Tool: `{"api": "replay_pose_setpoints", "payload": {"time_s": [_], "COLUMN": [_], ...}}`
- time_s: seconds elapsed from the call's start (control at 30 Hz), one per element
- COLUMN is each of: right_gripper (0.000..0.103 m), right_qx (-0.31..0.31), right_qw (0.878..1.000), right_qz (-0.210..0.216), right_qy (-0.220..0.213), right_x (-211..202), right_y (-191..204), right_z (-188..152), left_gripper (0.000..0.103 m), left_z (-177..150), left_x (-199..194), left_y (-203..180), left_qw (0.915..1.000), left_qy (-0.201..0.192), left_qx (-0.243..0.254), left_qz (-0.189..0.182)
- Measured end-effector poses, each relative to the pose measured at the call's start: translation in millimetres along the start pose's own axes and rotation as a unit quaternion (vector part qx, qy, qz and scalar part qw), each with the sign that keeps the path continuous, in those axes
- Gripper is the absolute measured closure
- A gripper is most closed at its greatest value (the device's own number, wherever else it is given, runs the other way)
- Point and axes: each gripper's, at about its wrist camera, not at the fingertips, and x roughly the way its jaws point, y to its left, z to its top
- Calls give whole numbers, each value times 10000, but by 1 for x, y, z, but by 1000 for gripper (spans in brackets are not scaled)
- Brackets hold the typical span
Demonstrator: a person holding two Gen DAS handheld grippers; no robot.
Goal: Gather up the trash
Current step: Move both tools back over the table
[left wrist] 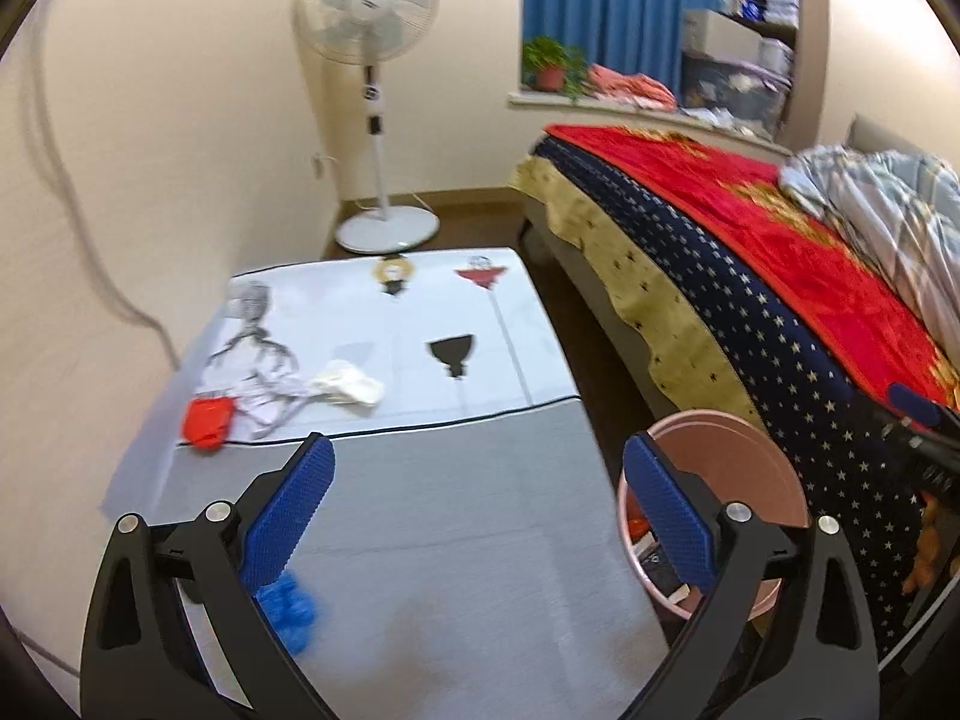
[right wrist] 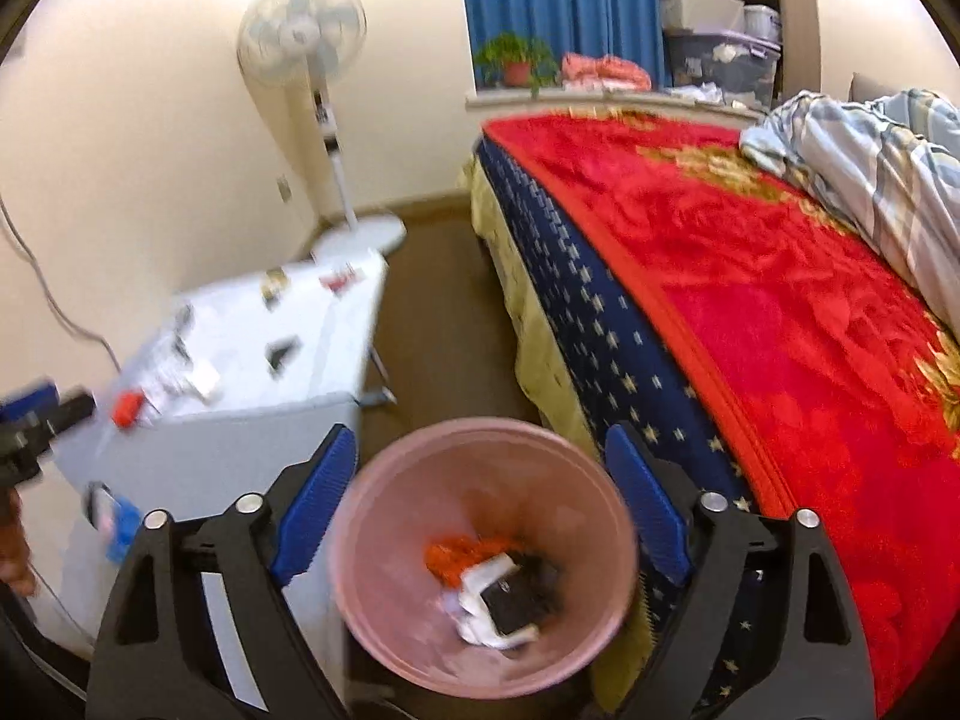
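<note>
- Low table (left wrist: 432, 480), grey and white cover: orange wrapper (left wrist: 207, 422), white crumpled paper (left wrist: 348, 389), blue scrap (left wrist: 288, 606).
- Brown floor (right wrist: 444, 324): pink bin (right wrist: 480, 546), fan base (left wrist: 387, 229).

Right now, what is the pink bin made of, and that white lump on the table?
The pink bin looks like plastic: a smooth, matte, thin wall of even colour. The white lump looks like crumpled tissue or soft paper, from its folds and dull surface, though blur leaves cloth possible.

Pink bin (right wrist: 384, 618), red blanket (right wrist: 780, 324), blue curtain (left wrist: 600, 0), star-patterned navy bedcover (left wrist: 750, 324).
</note>
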Motion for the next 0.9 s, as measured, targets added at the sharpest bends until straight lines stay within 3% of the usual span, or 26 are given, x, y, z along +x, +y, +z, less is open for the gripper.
{"api": "replay_pose_setpoints", "payload": {"time_s": [0.17, 0.3, 0.7, 0.9], "right_gripper": [5, 5, 5, 5], "right_qx": [75, -152, -503, -867], "right_qw": [9939, 9892, 9868, 9863], "right_qz": [666, 927, 1315, 1251], "right_qy": [-877, -1124, -804, -630], "right_x": [-41, -50, -15, 7], "right_y": [30, 62, 145, 179], "right_z": [13, 16, 15, 0], "left_gripper": [8, 8, 8, 8], "left_z": [-6, -9, 6, 2], "left_x": [-27, -34, -14, 2], "left_y": [29, 49, 116, 151], "left_qw": [9992, 9964, 9858, 9804], "left_qy": [-208, -323, -546, -456], "left_qx": [-91, -3, -366, -675], "left_qz": [339, 787, 1548, 1794]}}
